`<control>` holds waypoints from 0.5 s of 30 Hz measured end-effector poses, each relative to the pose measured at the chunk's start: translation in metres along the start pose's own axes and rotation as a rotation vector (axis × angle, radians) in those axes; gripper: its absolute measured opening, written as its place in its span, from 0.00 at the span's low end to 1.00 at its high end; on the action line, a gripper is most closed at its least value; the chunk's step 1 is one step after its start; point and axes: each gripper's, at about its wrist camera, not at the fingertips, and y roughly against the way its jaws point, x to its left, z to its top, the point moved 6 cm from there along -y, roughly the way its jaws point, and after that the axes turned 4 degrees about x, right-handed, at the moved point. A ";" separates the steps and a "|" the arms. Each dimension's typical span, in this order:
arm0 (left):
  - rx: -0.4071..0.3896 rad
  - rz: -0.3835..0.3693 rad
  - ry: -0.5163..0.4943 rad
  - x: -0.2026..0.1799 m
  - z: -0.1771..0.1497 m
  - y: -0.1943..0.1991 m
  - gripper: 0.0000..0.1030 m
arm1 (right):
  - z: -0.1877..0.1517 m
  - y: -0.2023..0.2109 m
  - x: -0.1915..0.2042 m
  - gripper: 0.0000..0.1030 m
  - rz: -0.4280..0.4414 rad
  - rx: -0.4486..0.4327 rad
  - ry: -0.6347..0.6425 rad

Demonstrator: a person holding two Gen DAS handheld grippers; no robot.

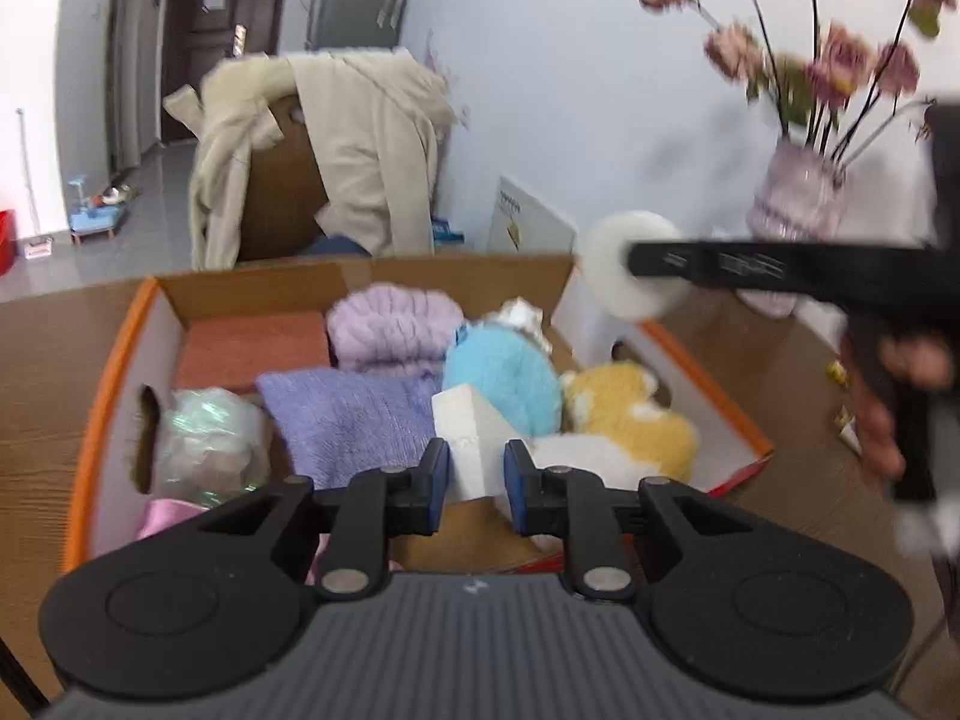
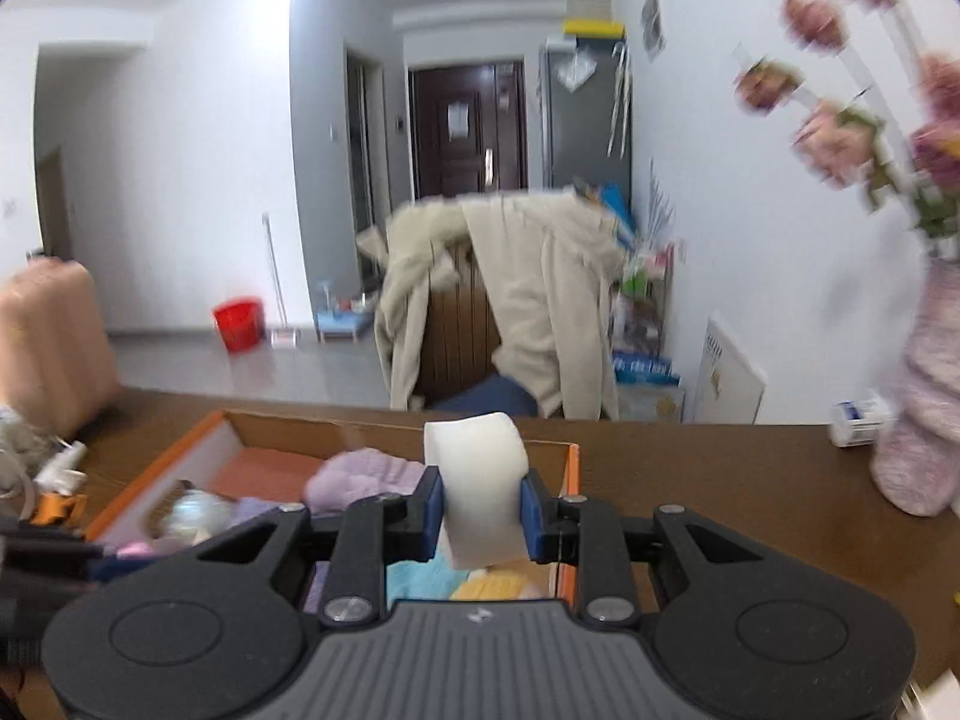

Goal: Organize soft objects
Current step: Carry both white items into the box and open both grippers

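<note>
The right gripper [image 2: 477,510] pinches a white foam roll [image 2: 480,480] above the box [image 1: 120,360], hiding its contents, while the left gripper [image 1: 476,486] hovers part-open, empty, over blurred plush.

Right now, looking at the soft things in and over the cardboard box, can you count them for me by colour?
Purple: 2, the fluffy item and the knit pillow
Blue: 1, the plush
Yellow: 1, the plush
White: 2, the foam block and the foam roll held by the right gripper
Pink: 1, the satin cloth
Total: 7
</note>
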 end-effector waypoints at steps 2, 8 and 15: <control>0.018 -0.004 -0.007 0.004 -0.004 -0.012 0.22 | 0.001 -0.033 0.002 0.25 -0.019 0.066 0.036; 0.044 -0.003 -0.017 0.014 -0.014 -0.032 0.34 | -0.010 -0.089 0.004 0.29 -0.094 0.165 0.102; 0.003 -0.013 -0.008 0.011 -0.004 -0.013 0.50 | -0.018 -0.088 0.016 0.38 -0.117 0.221 0.197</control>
